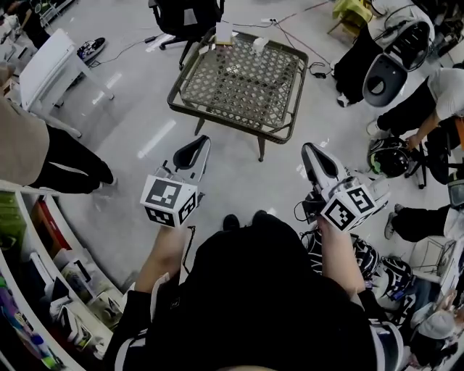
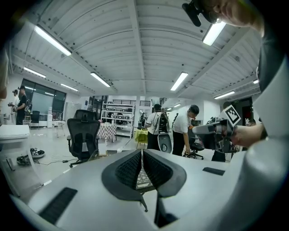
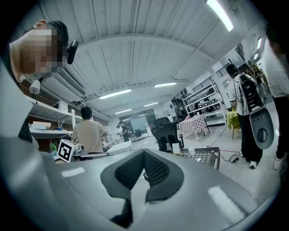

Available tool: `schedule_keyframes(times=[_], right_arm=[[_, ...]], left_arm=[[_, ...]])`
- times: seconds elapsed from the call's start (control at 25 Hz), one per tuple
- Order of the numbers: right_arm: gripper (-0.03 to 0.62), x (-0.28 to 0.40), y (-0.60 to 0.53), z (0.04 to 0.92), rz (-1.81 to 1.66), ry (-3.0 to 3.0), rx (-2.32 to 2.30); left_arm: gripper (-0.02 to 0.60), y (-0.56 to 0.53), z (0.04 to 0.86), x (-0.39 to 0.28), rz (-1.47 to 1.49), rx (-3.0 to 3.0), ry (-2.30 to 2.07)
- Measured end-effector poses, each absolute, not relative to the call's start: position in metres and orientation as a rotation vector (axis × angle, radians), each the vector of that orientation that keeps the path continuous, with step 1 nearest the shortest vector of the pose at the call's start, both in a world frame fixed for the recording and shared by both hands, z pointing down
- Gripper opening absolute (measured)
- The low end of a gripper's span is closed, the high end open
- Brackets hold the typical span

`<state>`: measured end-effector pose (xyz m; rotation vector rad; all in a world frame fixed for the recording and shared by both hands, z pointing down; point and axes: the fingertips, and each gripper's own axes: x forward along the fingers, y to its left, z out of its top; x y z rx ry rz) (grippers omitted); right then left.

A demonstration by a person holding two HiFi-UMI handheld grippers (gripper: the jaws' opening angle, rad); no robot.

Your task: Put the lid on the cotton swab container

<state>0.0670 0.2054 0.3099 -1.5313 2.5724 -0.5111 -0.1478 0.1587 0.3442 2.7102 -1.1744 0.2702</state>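
Note:
A low mesh-topped table (image 1: 279, 109) stands a few steps ahead on the floor. At its far edge sit a small white container (image 1: 259, 45) and a white box (image 1: 223, 32); a small pale item (image 1: 233, 70) lies on the mesh, too small to identify. My left gripper (image 1: 198, 144) and right gripper (image 1: 309, 151) are both held at waist height, well short of the table. The jaws of each are pressed together with nothing between them, as the left gripper (image 2: 142, 159) and right gripper (image 3: 145, 163) show in their own views. The table (image 3: 207, 156) appears in the right gripper view.
A black office chair (image 1: 185, 18) stands beyond the table. A white bench (image 1: 45, 67) is at the left and shelves (image 1: 43, 290) at the lower left. People and bags (image 1: 391, 156) crowd the right side; cables (image 1: 304, 47) trail over the floor.

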Motion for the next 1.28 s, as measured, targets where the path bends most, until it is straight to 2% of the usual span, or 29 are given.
schedule_keyframes(times=[0.64,1.28], right_arm=[[0.011,0.081,0.116,0.330,-0.564,2.577,-1.424],[0.011,0.179,-0.058,0.337,-0.652,2.668,-1.291]], left_arm=[[0.018,0.089,0.351,-0.132,0.332,2.677,-1.227],[0.018,-0.070,0.341,-0.025,0.390,2.610,-1.334]])
